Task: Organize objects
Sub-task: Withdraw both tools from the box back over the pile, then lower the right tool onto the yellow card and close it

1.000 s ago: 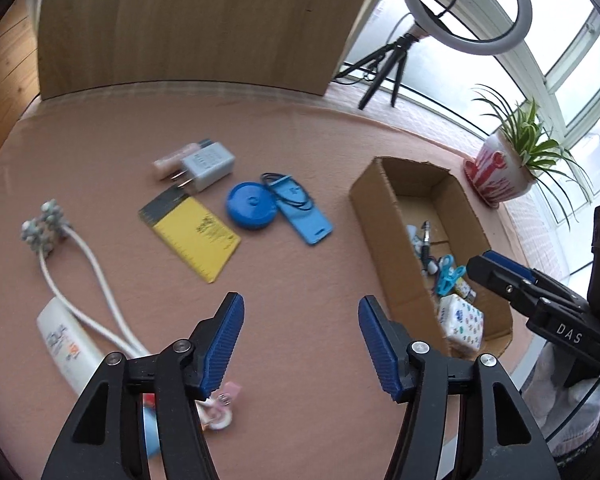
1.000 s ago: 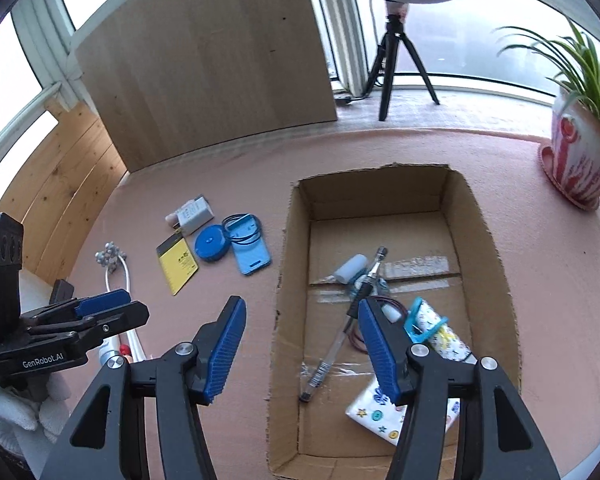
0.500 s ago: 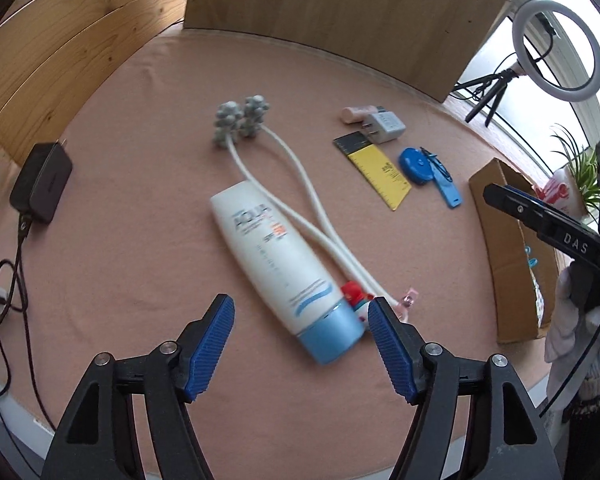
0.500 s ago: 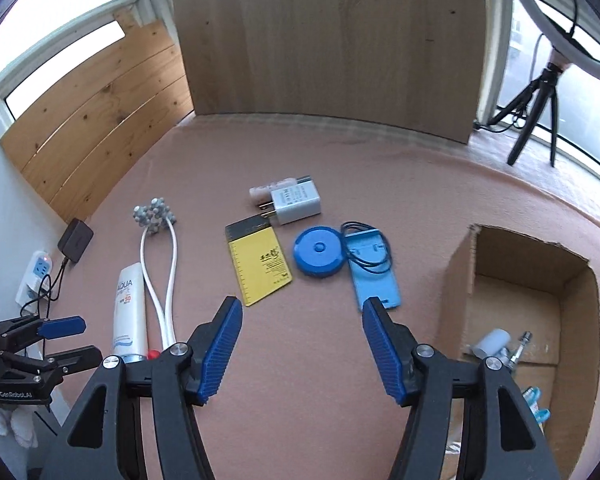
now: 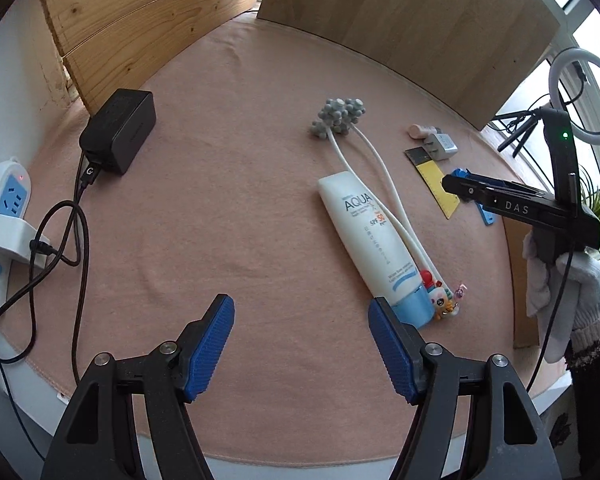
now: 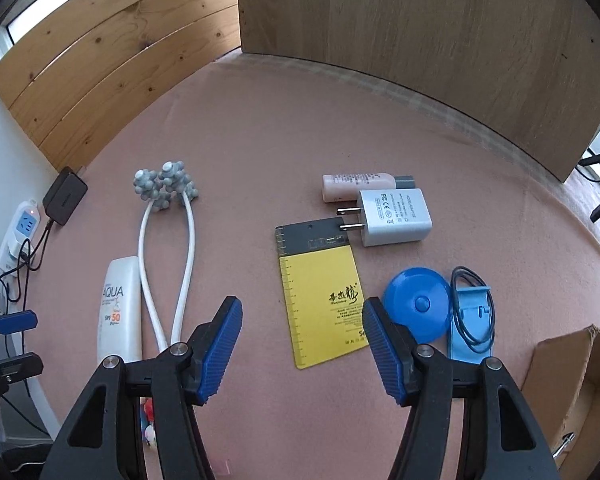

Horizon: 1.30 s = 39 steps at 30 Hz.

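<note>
My left gripper (image 5: 302, 346) is open above the pink mat, just left of the blue cap of a white AQUA sunscreen tube (image 5: 368, 236). A white massager with grey ball heads (image 5: 340, 118) lies along the tube, and a small cartoon keychain (image 5: 444, 300) rests by the cap. My right gripper (image 6: 302, 346) is open over a yellow ruler card (image 6: 324, 296). Around the card lie a white charger plug (image 6: 394, 216), a pink tube (image 6: 360, 186), a blue round case (image 6: 418, 304) and a blue holder with a cord (image 6: 470, 322). In the left wrist view the right gripper (image 5: 484, 194) hovers at the right.
A cardboard box (image 6: 572, 392) stands at the mat's right edge. A black power adapter (image 5: 120, 136) with its cable and a white power strip (image 5: 0, 216) sit at the left. Wooden boards (image 6: 400, 40) back the mat. A ring light (image 5: 580, 96) stands far right.
Both grippers swung left, away from the cardboard box. The left one came to the sunscreen tube's cap, and the right one moved over the yellow card. Both stayed open.
</note>
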Each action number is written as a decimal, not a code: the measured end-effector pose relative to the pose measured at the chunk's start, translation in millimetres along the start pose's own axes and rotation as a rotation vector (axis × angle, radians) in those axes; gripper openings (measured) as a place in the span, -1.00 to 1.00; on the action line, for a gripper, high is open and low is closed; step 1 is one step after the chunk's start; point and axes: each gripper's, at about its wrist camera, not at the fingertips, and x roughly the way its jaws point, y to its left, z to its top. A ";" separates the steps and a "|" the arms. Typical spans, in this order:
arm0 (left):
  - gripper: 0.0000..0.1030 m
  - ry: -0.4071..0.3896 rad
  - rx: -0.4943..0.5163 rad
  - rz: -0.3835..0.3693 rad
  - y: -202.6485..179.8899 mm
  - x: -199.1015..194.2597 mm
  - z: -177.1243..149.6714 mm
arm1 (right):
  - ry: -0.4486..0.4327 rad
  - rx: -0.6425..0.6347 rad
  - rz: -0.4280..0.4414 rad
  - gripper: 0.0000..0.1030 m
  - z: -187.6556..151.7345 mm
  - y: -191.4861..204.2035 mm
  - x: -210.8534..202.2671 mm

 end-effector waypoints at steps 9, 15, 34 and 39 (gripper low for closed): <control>0.41 0.008 -0.016 -0.009 7.7 3.3 0.4 | 0.058 0.002 0.037 0.14 21.7 -10.7 25.8; 0.41 0.009 -0.025 -0.009 12.6 3.0 0.7 | 0.102 0.015 0.059 0.14 33.2 -16.4 41.8; 0.42 0.021 -0.003 -0.044 9.8 4.6 0.3 | 0.196 -0.082 0.064 0.15 23.3 4.8 42.6; 0.41 0.030 0.010 -0.057 5.9 5.3 1.6 | 0.182 -0.075 0.014 -0.12 14.8 8.5 37.6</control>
